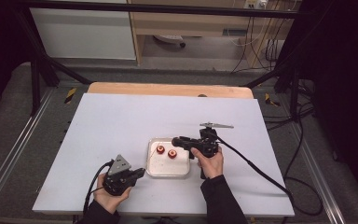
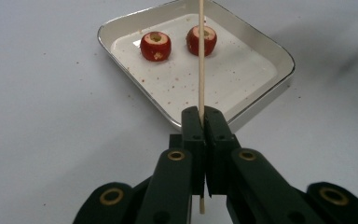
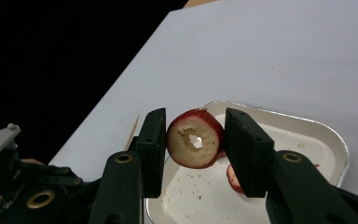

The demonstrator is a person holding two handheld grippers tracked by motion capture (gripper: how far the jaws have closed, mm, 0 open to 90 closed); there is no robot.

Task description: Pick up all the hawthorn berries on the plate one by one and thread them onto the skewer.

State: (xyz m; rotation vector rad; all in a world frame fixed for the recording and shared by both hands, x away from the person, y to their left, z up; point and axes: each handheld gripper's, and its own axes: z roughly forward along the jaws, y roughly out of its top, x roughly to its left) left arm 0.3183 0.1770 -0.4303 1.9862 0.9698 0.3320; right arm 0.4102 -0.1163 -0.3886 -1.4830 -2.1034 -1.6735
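Right gripper (image 3: 193, 140) clamps cored fruit (image 3: 195, 138) (over tray (image 3: 307, 128)) — left gripper (image 2: 203, 119) pinches skewer (image 2: 201, 56).

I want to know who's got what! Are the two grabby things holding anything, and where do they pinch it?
Left hand-held gripper pinches a wooden skewer near its bottom end. Right hand-held gripper squeezes a cored red fruit piece by its sides.

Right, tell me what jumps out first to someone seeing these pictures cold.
The red cored fruit piece pinched between the right gripper's fingers stands out first, its hollow centre facing the camera above the metal tray. Next comes the thin wooden skewer clamped in the left gripper, pointing toward the tray, where two more red cored pieces sit side by side at the far end.
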